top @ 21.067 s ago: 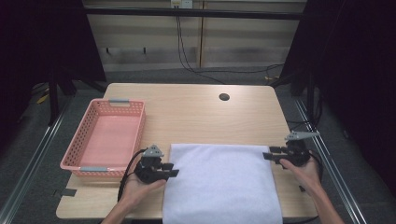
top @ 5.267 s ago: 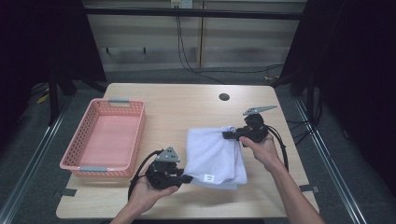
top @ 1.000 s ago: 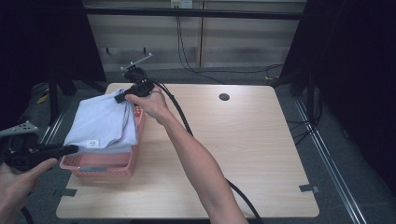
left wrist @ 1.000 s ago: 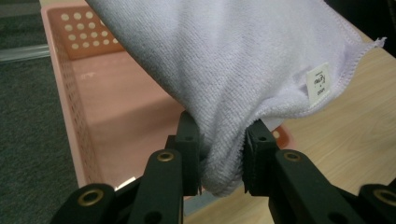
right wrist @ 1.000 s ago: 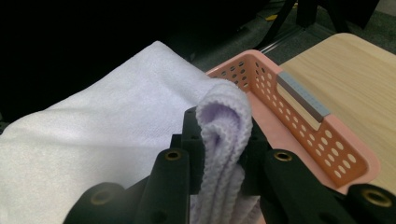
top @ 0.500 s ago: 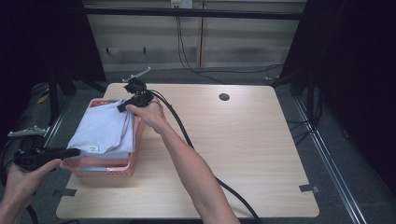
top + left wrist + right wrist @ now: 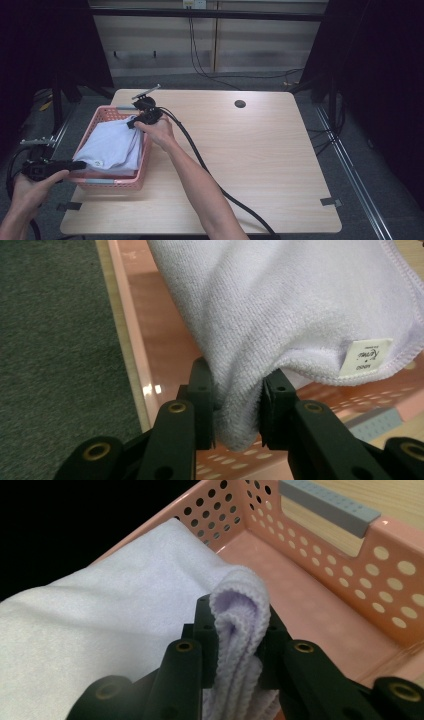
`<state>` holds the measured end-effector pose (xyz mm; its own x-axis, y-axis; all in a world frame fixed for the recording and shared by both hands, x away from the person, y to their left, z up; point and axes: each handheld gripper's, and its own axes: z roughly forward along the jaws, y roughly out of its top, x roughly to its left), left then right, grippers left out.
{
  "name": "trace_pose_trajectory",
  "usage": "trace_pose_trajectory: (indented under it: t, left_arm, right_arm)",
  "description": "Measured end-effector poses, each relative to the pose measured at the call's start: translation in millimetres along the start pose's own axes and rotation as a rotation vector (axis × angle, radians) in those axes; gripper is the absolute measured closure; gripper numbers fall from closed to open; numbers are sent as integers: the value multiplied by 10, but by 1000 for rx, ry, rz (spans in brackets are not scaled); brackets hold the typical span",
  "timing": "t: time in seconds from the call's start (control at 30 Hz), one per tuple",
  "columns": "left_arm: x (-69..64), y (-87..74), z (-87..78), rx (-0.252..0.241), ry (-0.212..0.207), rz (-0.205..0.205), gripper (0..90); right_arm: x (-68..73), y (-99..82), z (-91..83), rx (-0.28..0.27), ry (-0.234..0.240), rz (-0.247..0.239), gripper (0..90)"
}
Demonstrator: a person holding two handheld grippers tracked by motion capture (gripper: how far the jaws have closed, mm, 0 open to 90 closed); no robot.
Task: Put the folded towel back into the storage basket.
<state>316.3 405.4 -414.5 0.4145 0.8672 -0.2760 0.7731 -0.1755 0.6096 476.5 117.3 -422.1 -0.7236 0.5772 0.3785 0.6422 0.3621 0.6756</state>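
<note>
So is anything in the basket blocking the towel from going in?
Nothing visible does. The folded towel hangs between the left gripper and right gripper, over the pink basket, whose floor looks bare where it shows.

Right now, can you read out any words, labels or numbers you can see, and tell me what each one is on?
White tag sewn on the towel: small printed script and a line under it, too small and blurred to read.
The same tag from the high view: too small to read.
Pink basket, its grey handle bar and the table: no writing visible.
</note>
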Motion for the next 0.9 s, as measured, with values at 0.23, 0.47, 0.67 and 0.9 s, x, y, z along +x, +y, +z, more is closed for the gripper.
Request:
trace_pose_trajectory:
  t: [0.23, 0.47, 0.67, 0.9]
  left_arm:
    - [-34, -10, 93, 45, 27, 31, 682]
    - [-148, 20, 131, 63, 92, 52, 513]
    - [-204, 111, 10, -3, 77, 80, 392]
    - [-346, 97, 39, -35, 56, 91, 426]
  right_arm:
    - [-49, -60, 94, 21, -8, -12, 733]
    - [-102, -87, 98, 5, 4, -20, 528]
    - [-99, -61, -6, -33, 24, -36, 488]
    - [-118, -64, -208, -70, 47, -60, 475]
